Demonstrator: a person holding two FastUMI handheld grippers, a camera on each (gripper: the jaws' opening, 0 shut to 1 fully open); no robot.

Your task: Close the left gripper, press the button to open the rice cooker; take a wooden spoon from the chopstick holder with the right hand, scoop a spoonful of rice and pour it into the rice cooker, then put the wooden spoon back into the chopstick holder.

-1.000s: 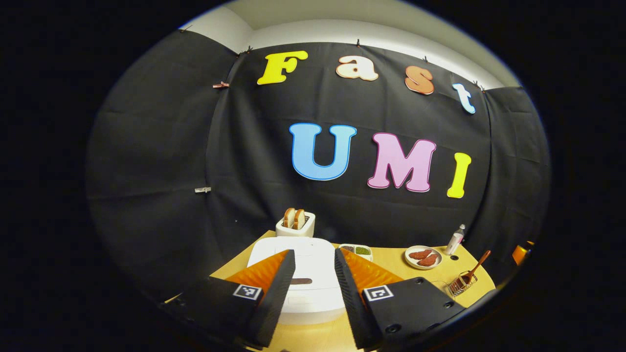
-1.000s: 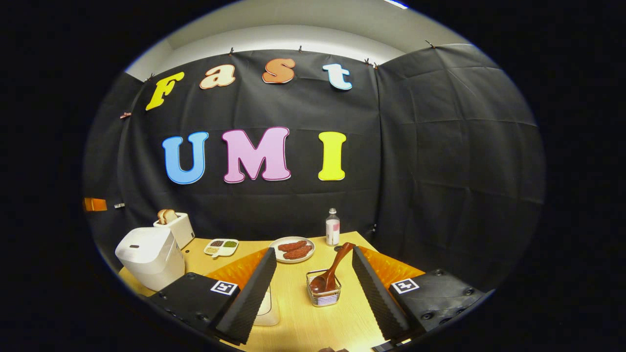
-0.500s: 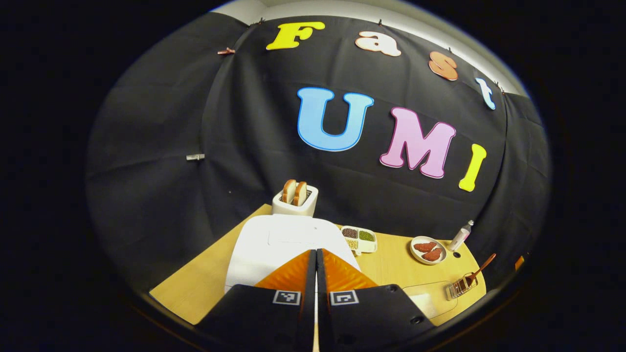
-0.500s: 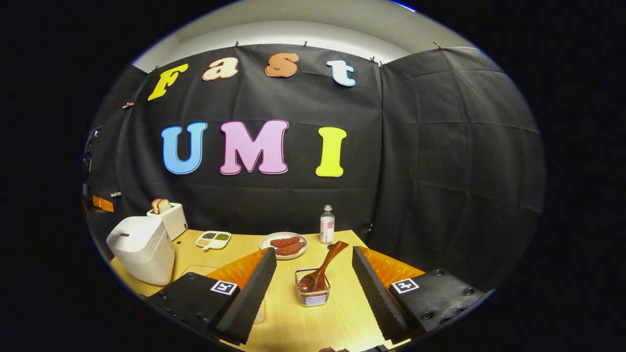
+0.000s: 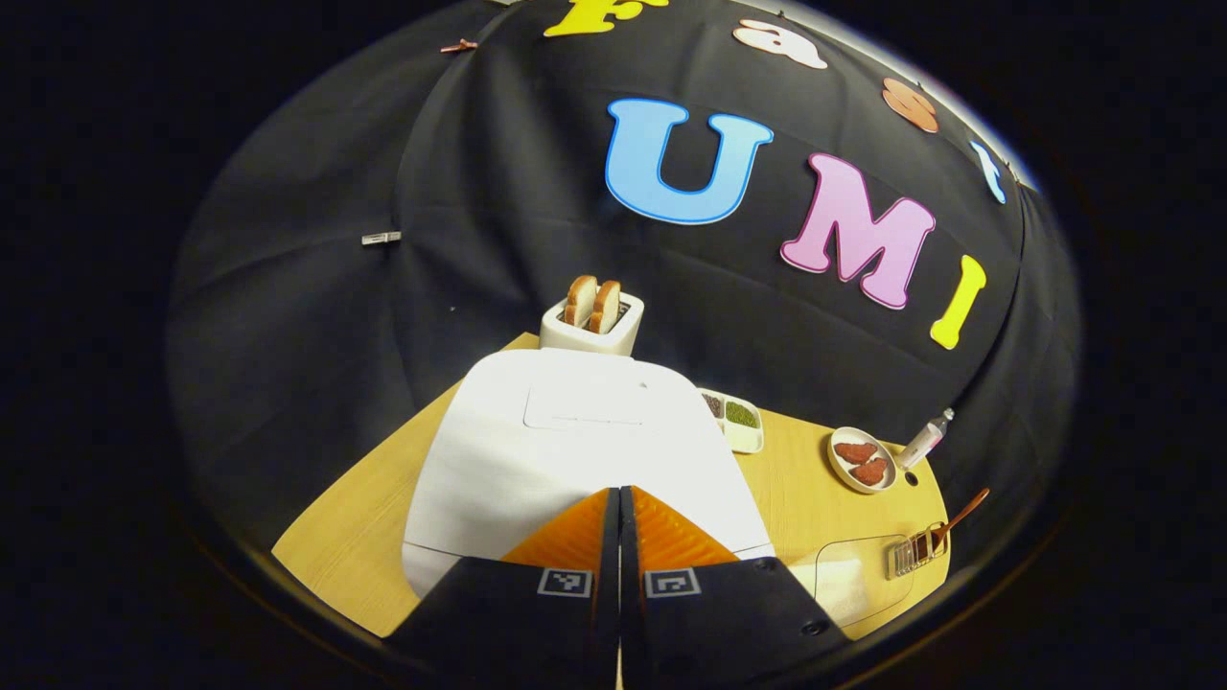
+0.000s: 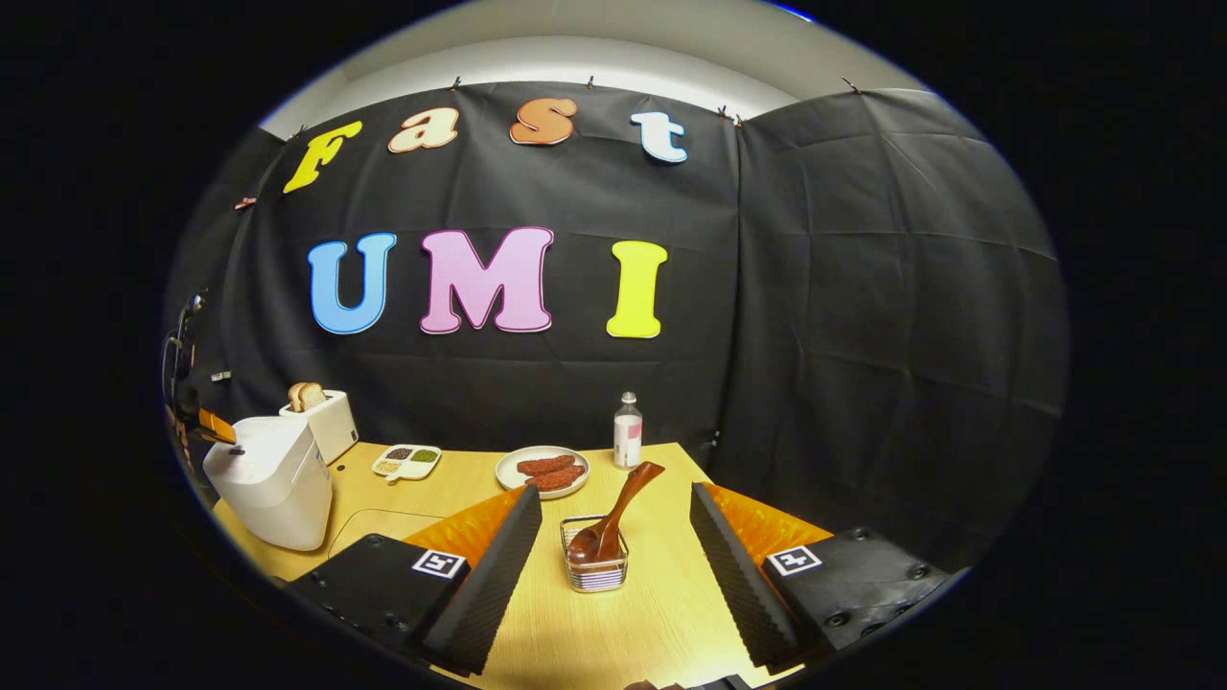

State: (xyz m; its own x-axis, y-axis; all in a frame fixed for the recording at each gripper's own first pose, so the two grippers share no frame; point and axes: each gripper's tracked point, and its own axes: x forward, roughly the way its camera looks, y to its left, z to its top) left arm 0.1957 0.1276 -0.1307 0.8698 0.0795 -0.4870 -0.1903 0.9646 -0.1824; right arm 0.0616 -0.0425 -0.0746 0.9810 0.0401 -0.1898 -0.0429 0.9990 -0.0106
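Observation:
The white rice cooker (image 5: 575, 450) stands with its lid down on the wooden table (image 5: 364, 517). My left gripper (image 5: 618, 500) is shut with nothing between its fingers, tips low over the cooker's front edge; the button is hidden beneath them. From the right gripper view the cooker (image 6: 270, 476) is at far left, with the left gripper's orange finger (image 6: 213, 426) at its top. My right gripper (image 6: 613, 500) is open. A wire chopstick holder (image 6: 594, 570) sits between its fingers, farther off. A wooden spoon (image 6: 621, 503) leans in it, handle up and to the right.
A toaster with two bread slices (image 5: 592, 321) stands behind the cooker. To its right are a divided dish of grains (image 5: 736, 422), a plate with red pieces (image 5: 861, 460) and a small bottle (image 5: 925, 441). A clear container with white contents (image 5: 848, 589) is near the front edge.
My left gripper went from open to shut and moved forward and down over the cooker's lid. The right gripper shifted slightly, so the holder now sits more centrally between its fingers.

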